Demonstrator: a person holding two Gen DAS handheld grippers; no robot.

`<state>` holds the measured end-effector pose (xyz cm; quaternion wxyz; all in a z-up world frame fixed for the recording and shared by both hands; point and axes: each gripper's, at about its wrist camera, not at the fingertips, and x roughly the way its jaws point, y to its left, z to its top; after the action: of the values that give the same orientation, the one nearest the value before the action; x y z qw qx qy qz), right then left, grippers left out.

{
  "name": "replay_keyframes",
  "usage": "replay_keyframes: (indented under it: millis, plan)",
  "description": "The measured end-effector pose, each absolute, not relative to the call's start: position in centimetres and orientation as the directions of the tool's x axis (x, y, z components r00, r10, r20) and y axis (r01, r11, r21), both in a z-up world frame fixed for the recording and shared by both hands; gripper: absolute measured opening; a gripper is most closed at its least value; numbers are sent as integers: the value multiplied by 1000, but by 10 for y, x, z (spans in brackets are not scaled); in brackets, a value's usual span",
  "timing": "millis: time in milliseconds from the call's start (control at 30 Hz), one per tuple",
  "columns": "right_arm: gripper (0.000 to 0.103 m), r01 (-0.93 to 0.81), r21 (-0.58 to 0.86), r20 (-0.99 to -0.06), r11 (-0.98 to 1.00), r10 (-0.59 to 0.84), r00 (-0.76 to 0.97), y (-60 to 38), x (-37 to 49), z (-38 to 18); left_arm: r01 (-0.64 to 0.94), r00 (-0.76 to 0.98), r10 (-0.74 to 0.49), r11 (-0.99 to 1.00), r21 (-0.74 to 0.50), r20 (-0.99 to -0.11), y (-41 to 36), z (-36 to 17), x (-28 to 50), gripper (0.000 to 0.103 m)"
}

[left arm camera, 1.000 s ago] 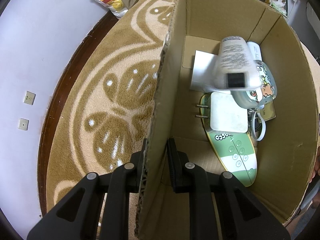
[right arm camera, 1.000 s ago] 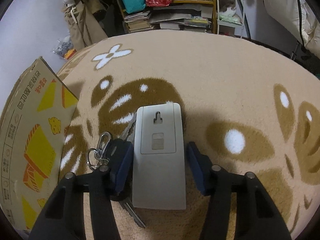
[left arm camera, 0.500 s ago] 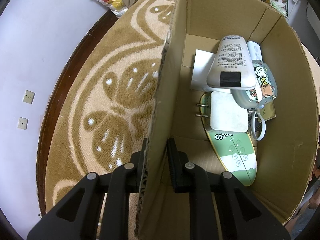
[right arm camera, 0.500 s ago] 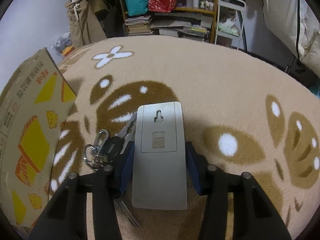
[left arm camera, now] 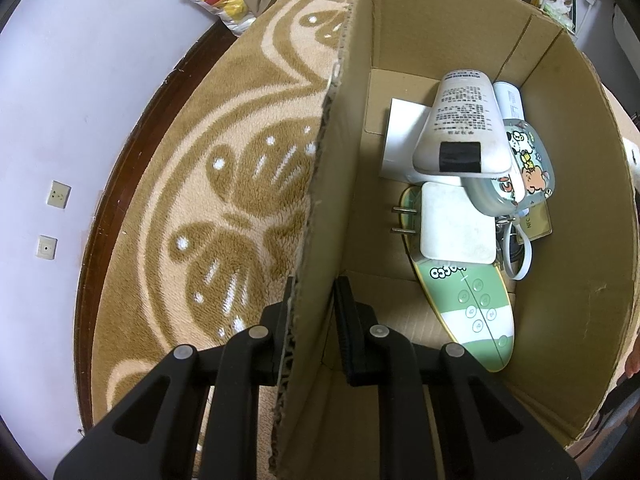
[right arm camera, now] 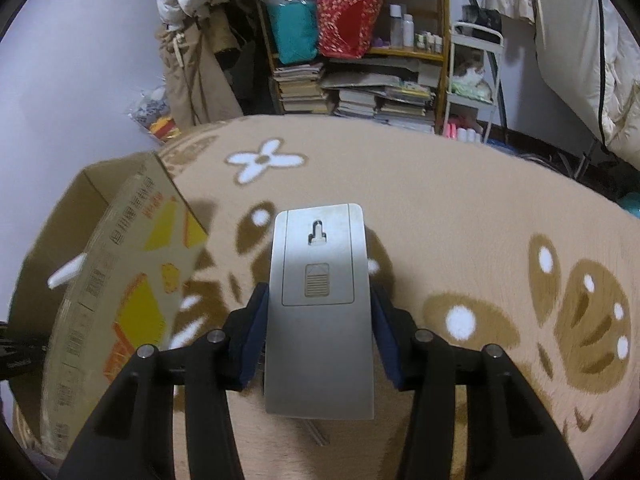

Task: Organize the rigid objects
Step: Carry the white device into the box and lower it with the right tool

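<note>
Left gripper (left arm camera: pixel 312 292) clamped tight on the upright near wall of the open brown cardboard box (left arm camera: pixel 576 240), one black finger outside over the rug, the other inside the box. Beyond that wall, a wide stretch of tan plush rug with a brown leaf pattern (left arm camera: pixel 224 184), running out to its curved edge, then a strip of dark wooden floor and a pale wall. Inside the box, toward the far-right corner, a crowded pile: white tube-shaped bottle with black printed text (left arm camera: pixel 466 128) lying on top, a flat white card (left arm camera: pixel 404 132) beneath it, a clear pouch printed with cartoon animals (left arm camera: pixel 520 172) at the right wall, a white square plug adapter with two metal prongs (left arm camera: pixel 452 228), and a green-and-white oval board with round buttons (left arm camera: pixel 476 312) pointing toward the near wall. Bare cardboard floor along the left wall and near end of the box. Right gripper (right arm camera: pixel 320 336) closed partway, blue pads pressing both long sides of a flat grey rectangular remote-like device (right arm camera: pixel 320 312), back side up, held clear above the rug. Same box to the left in the right wrist view, yellow and orange print on its outer side. Open rug ahead and to the right, as far as a cluttered bookshelf (right arm camera: pixel 360 60) at the far edge.
</note>
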<state>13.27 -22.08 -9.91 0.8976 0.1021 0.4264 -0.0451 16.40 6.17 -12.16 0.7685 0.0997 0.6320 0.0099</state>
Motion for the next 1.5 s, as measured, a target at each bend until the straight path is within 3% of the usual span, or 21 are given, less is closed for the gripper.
replay_keyframes:
  millis: [767, 1500]
  plan:
    - [53, -52, 229, -674, 972, 197, 712, -128, 168, -34, 108, 199, 134, 982, 157, -971, 65, -121, 164, 16]
    - [53, -98, 271, -718, 958, 269, 642, -90, 179, -62, 105, 196, 128, 983, 151, -972, 65, -122, 165, 16]
